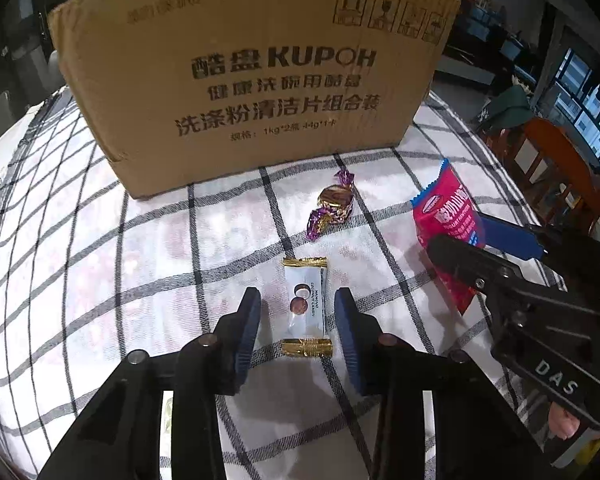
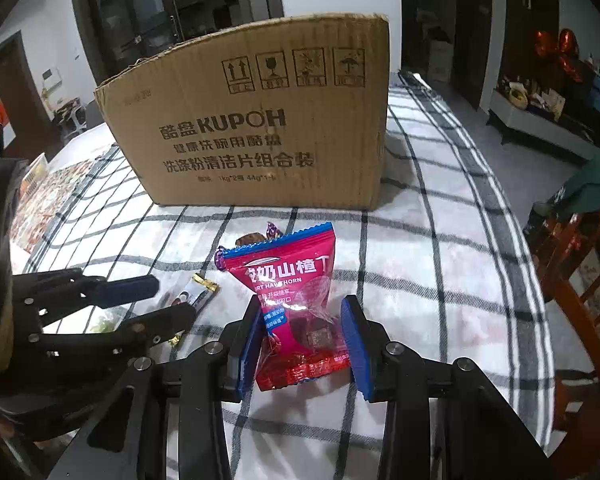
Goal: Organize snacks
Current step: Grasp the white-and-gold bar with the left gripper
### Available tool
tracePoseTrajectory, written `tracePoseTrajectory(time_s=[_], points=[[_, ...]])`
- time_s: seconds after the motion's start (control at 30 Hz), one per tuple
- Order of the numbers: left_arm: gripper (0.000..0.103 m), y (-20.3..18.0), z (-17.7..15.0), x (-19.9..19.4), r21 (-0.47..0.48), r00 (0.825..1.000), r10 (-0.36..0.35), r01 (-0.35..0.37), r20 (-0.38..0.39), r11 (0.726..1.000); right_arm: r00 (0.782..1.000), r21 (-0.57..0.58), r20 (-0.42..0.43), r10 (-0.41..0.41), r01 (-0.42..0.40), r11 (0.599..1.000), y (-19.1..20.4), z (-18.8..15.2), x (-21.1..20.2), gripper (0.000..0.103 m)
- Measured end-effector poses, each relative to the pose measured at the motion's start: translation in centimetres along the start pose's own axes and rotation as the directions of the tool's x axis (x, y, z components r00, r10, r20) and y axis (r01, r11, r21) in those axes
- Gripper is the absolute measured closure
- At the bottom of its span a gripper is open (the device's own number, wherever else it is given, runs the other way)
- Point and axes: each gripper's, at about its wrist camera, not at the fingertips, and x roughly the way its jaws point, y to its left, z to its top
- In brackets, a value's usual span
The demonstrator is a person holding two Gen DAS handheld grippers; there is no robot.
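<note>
So far no snack looks put away. Three snacks lie on the checked counter in front of the big cardboard box at the top of both views. The left gripper is wide apart around the white coconut candy, low in the middle, not touching it. The right gripper is apart around the pink hawthorn bag; one pad seems to touch it. The purple candy waits just above the middle. All three likely go in the box.
</note>
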Motion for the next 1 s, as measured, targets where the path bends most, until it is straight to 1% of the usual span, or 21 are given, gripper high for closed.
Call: tracePoseTrajectory(time_s=[0.17,0.23,0.27,0.3,0.4,0.6,1.0], points=[[0.068,-0.5,0.1,0.7,0.024,1.000,0.027,-0.027,-0.008,0.999,1.000,0.022,-0.018,0.016,-0.016,1.000,-0.3,-0.3,0.4,0.063],[0.072,-0.8,0.0,0.7,0.038,0.999,0.047,-0.047,0.002,0.998,1.000,0.023,-0.018,0.018,-0.018,1.000,-0.2,-0.3,0.4,0.063],[0.077,-0.8,0.0,0.7,0.038,0.999,0.048,-0.049,0.005,0.998,1.000,0.024,-0.017,0.018,-0.018,1.000,-0.2,-0.3,0.4,0.063],[0.079,-0.9,0.0,0.8,0.036,0.999,0.046,-0.046,0.005,0.998,1.000,0.026,-0.015,0.019,-0.018,1.000,-0.1,-0.3,0.3,0.063],[0.082,-1.0,-0.2,0.7,0.036,0.999,0.046,-0.046,0.015,0.998,1.000,0.028,-0.012,0.019,-0.019,0.999,-0.1,-0.2,0.2,0.063],[0.083,-0.3,-0.3,0.1,0.010,0.999,0.027,-0.027,0.026,1.000,1.000,0.023,-0.006,0.015,-0.014,1.000,0.3,-0.1,-0.4,0.063],[0.083,0.9,-0.3,-4.9,-0.037,0.993,0.008,-0.003,0.120,0.999,0.999,0.012,0.036,0.029,-0.030,0.999,1.5,0.5,-2.7,0.063]])
